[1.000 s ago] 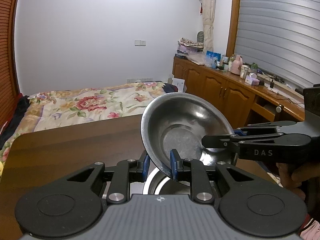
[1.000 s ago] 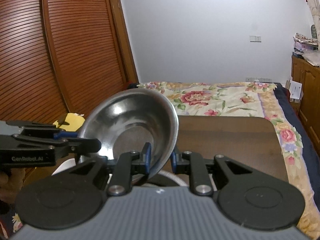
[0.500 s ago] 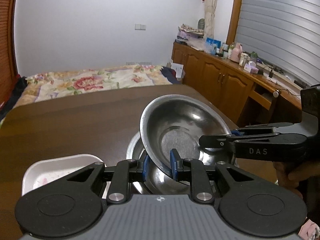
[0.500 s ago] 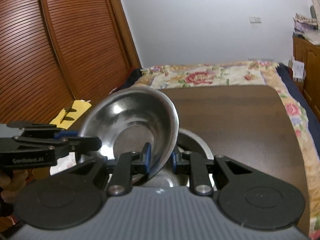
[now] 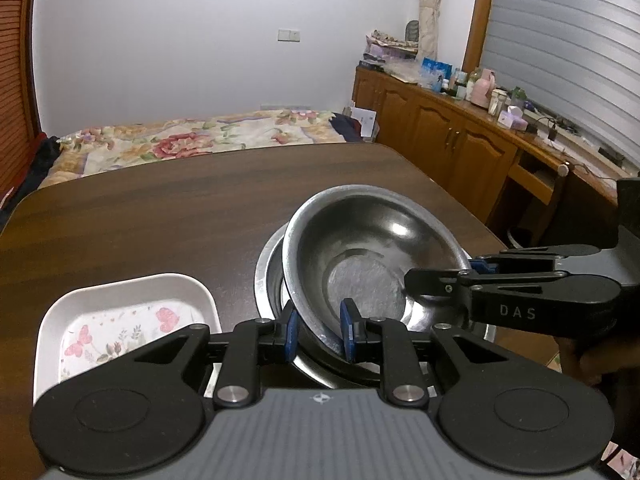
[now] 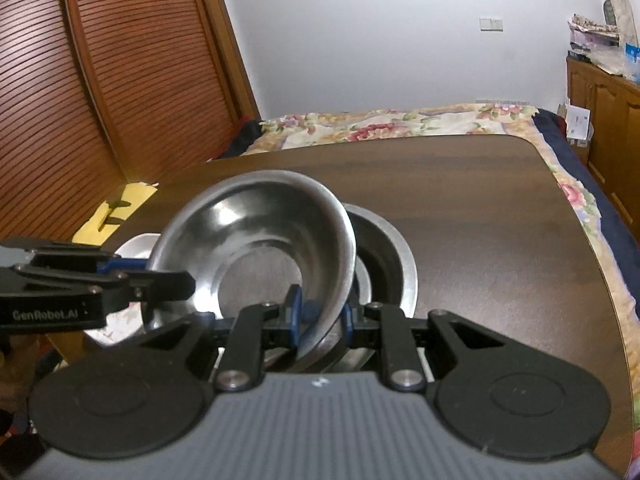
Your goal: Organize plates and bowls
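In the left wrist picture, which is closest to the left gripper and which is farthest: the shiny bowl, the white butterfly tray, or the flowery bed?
1. Shiny bowl: its rim is pinched in the left gripper.
2. White butterfly tray: on the table, just left of the gripper.
3. Flowery bed: far back, past the table's far edge.

Dark brown wood-grain worktop (image 5: 168, 216) with rounded corners, its far edge just beside a bed (image 5: 192, 144) under a floral cover. Resting directly on the worktop: a wide steel bowl (image 6: 394, 256) near the front edge, and just beside it a white rectangular dish (image 5: 120, 320) printed with butterflies and flowers. The far part of the worktop shows only bare wood.
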The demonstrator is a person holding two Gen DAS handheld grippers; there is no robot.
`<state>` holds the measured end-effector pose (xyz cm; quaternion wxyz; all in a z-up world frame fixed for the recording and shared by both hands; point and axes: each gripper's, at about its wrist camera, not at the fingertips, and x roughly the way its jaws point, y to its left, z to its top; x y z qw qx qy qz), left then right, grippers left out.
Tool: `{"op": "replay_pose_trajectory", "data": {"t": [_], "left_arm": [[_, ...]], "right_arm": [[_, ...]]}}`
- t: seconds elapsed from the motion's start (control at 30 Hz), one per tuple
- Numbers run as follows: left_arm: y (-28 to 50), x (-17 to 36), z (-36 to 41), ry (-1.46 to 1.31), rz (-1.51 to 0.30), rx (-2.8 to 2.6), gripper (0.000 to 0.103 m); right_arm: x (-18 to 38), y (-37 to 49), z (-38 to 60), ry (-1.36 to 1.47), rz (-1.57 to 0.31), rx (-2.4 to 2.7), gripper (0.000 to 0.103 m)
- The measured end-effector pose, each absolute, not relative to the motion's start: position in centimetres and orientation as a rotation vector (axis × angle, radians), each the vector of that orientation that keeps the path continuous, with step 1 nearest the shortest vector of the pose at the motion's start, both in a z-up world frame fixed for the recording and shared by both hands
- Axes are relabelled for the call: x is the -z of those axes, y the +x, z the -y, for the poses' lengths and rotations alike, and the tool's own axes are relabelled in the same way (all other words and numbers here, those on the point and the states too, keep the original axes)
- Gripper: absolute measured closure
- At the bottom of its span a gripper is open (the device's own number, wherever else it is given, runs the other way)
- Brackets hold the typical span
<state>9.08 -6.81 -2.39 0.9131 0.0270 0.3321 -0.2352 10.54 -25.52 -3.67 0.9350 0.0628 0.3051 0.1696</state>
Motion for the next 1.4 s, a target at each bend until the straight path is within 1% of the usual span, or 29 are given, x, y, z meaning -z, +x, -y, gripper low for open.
{"op": "replay_pose_trajectory", "data": {"t": [0.3,0.47,0.63,0.77,0.87,1.1,1.13,1.17,1.2,1.3,1.37,1.4], "left_arm": [[9.0,3.1,7.2,0.053,-0.670,0.477,0.079],[8.4,3.4,7.5,0.076,-0.643,0.470,0.076],[8.3,3.4,7.4,0.061,-0.636,0.462,0.076],[8.1,3.3,7.2,0.037,-0.628,0.459,0.072],[7.9,3.3,7.1,0.043,-0.615,0.451,0.072],[7.3,3.3,6.8,0.028,-0.596,0.439,0.072],[7.3,3.3,6.8,0.028,-0.592,0.436,0.071],[7.2,3.3,6.8,0.028,-0.589,0.434,0.070],[7.1,3.2,6.8,0.028,-0.587,0.433,0.070],[6.8,3.1,6.7,0.019,-0.566,0.425,0.061],[6.4,2.9,6.5,0.013,-0.540,0.417,0.047],[6.2,2.8,6.4,0.014,-0.524,0.410,0.043]], "right_arm": [[3.8,10.4,25.2,0.078,-0.610,-0.318,0.081],[3.9,10.3,25.0,0.051,-0.590,-0.300,0.079],[4.0,10.0,24.7,0.022,-0.566,-0.284,0.079],[4.0,10.2,24.7,0.007,-0.567,-0.278,0.078],[4.0,10.1,24.4,-0.014,-0.560,-0.276,0.074],[3.7,10.0,24.4,-0.046,-0.538,-0.266,0.072],[3.7,10.0,24.4,-0.046,-0.536,-0.266,0.069],[3.6,10.0,24.5,-0.049,-0.528,-0.260,0.063],[3.6,9.9,24.5,-0.055,-0.516,-0.247,0.059],[3.4,9.8,24.9,-0.045,-0.504,-0.244,0.058],[3.4,9.8,25.1,-0.037,-0.502,-0.247,0.058],[3.3,9.7,25.2,-0.034,-0.496,-0.247,0.058]]}}
